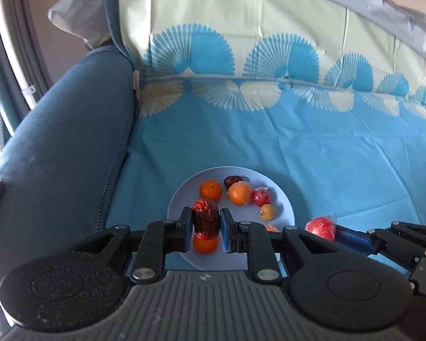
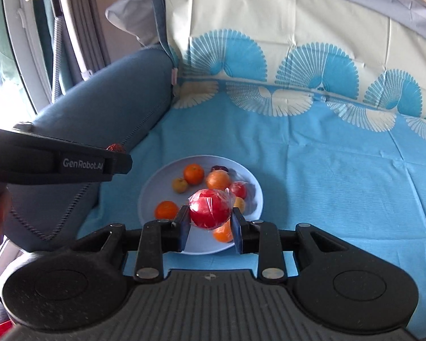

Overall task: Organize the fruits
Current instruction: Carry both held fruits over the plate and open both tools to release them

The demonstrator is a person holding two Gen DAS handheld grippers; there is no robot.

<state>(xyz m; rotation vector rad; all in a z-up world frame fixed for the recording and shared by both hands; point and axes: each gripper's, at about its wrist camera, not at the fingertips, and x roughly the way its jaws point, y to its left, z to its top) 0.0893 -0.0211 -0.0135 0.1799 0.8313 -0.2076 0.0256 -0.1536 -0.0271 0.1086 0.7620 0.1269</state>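
A pale blue plate (image 1: 181, 199) (image 2: 147, 196) lies on the blue cloth and holds several fruits: oranges (image 1: 210, 189) (image 2: 194, 174), a dark date (image 1: 232, 181), a wrapped red fruit (image 1: 260, 197) and a small yellow fruit (image 1: 267, 212). My left gripper (image 1: 206, 226) is shut on a dark red date (image 1: 205, 219), held above the plate's near side. My right gripper (image 2: 210, 221) is shut on a plastic-wrapped red fruit (image 2: 210, 209) above the plate's near rim; it also shows in the left wrist view (image 1: 321, 227).
A blue sofa armrest (image 1: 62, 153) (image 2: 99, 119) rises left of the plate. The patterned blue and cream cloth (image 1: 298, 147) (image 2: 326, 170) covers the seat and backrest. The left gripper's body (image 2: 56, 162) crosses the right wrist view at left.
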